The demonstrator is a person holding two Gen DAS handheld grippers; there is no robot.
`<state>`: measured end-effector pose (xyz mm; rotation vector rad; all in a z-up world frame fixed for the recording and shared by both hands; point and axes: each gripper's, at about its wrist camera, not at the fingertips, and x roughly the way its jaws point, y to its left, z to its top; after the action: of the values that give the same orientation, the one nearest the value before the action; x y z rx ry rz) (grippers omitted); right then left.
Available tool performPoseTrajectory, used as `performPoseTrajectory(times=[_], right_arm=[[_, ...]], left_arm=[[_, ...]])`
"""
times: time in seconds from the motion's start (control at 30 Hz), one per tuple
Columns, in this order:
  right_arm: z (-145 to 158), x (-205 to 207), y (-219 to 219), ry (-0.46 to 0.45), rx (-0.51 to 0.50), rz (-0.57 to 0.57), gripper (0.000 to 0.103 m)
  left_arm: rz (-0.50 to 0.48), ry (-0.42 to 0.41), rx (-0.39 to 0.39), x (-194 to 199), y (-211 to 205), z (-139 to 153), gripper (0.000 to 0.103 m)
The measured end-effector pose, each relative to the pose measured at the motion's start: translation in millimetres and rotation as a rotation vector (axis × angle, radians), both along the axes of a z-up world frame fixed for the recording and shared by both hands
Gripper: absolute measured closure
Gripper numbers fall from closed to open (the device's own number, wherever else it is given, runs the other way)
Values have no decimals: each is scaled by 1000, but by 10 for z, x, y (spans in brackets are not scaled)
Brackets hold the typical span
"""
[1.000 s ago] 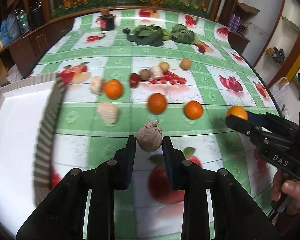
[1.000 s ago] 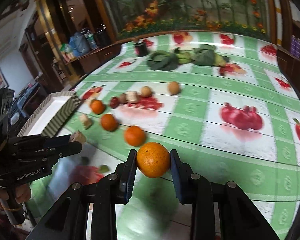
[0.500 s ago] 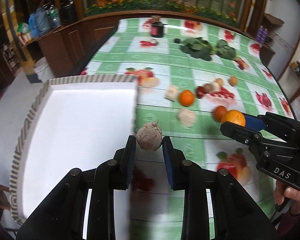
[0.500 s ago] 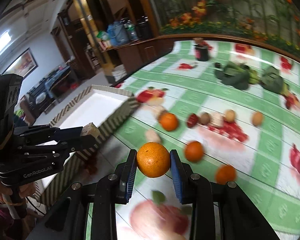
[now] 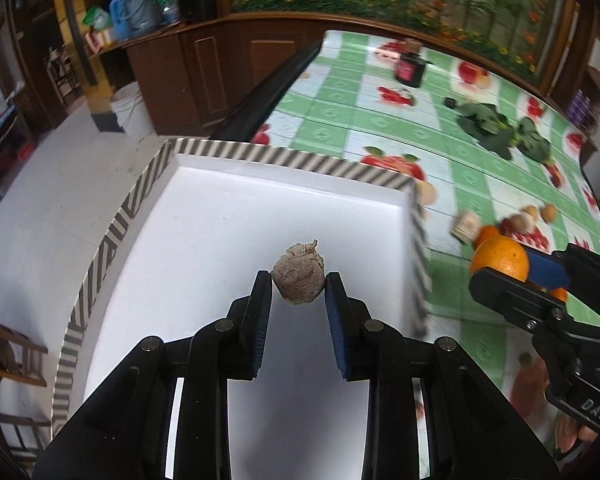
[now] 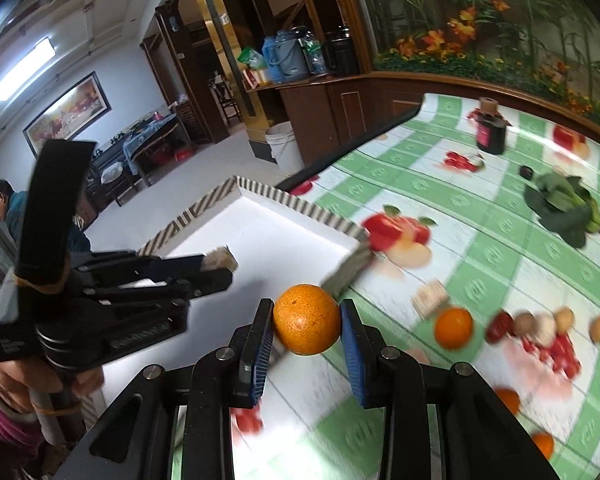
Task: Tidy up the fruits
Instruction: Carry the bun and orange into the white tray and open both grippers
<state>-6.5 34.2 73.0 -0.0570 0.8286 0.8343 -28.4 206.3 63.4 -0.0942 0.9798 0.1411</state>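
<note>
The left claw is gripping a brownish fruit over the white tray; the right claw, at three o'clock, is gripping an orange; both should be lowering before releasing.

The white floor of the striped-rimmed tray is being left wide open beneath the left gripper, with only its raised rim to be cleared. To the right, passage is being narrowed by the right gripper, while loose fruits are being left crowding the far tablecloth.
</note>
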Motion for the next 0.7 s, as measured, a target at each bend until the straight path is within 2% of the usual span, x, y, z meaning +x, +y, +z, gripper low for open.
performPoseTrajectory(times=[0.33, 0.7], right_arm=[[-96, 262, 488, -5, -59, 42, 71], [-322, 401, 765, 11, -126, 66, 71]], left_arm=[[52, 31, -47, 286, 276, -156, 76], [102, 69, -40, 330, 452, -303, 76]])
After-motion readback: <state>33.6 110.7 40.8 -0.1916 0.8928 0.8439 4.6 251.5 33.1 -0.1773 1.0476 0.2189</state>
